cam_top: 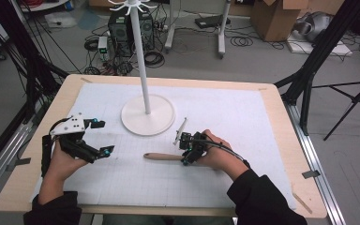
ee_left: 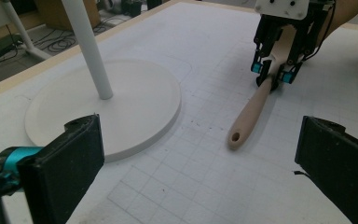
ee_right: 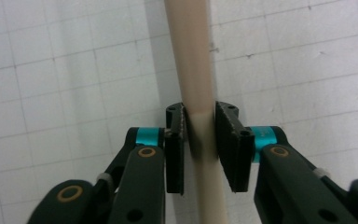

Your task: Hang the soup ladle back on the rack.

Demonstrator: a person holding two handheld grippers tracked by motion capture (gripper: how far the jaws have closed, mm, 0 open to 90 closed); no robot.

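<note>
Right gripper [ee_right: 200,135] clamping wooden handle [ee_right: 193,70], no writing legible

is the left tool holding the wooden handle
No, the left tool is open and empty; the right tool grips the handle.

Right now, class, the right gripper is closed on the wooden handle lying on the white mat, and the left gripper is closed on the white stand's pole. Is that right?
Not quite. The left gripper holds nothing: the left gripper view shows its jaws wide apart, short of the white stand. The right gripper is indeed closed on the wooden handle lying on the white mat.
</note>
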